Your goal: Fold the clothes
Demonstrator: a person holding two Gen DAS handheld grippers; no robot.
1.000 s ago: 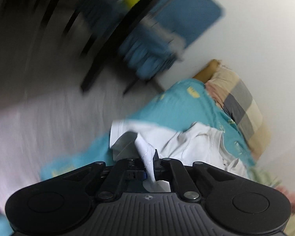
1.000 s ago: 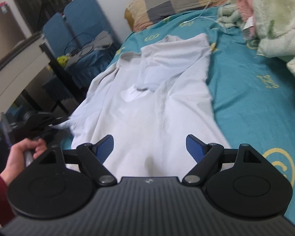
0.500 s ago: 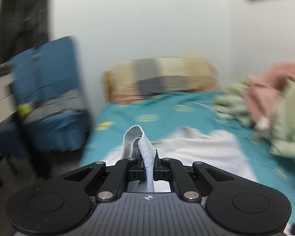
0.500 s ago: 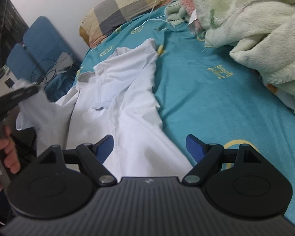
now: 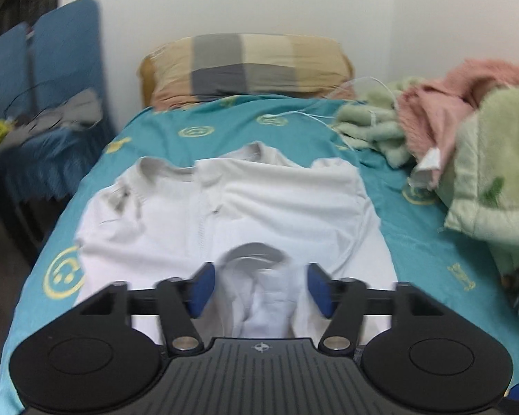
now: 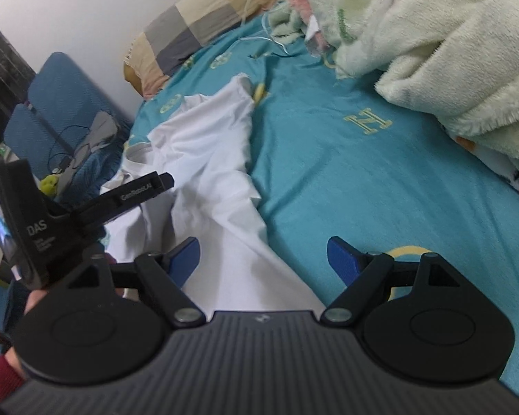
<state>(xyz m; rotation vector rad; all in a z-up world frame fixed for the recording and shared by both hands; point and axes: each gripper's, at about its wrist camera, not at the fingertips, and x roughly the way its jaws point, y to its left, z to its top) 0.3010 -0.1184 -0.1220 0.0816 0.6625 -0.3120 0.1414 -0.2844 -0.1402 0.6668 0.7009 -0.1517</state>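
A white T-shirt (image 5: 245,214) lies on the teal bed sheet (image 5: 225,121), collar toward the pillow, with one side folded over its middle. My left gripper (image 5: 257,287) is open above the shirt's near end; a loose, blurred fold of white cloth sits between its fingers. In the right wrist view the shirt (image 6: 211,173) lies left of centre. My right gripper (image 6: 263,259) is open and empty above the shirt's right edge. The left gripper (image 6: 162,181) shows there at the left, held by a hand.
A checked pillow (image 5: 245,65) lies at the head of the bed. Green and pink fleece blankets (image 5: 467,131) are piled along the right side. Blue chairs (image 5: 52,79) with cables stand left of the bed. A white cable (image 5: 328,110) crosses the sheet.
My left gripper swung over the bed carrying the shirt's edge, then opened and let the cloth go. My right gripper stayed open and shifted right toward the blankets.
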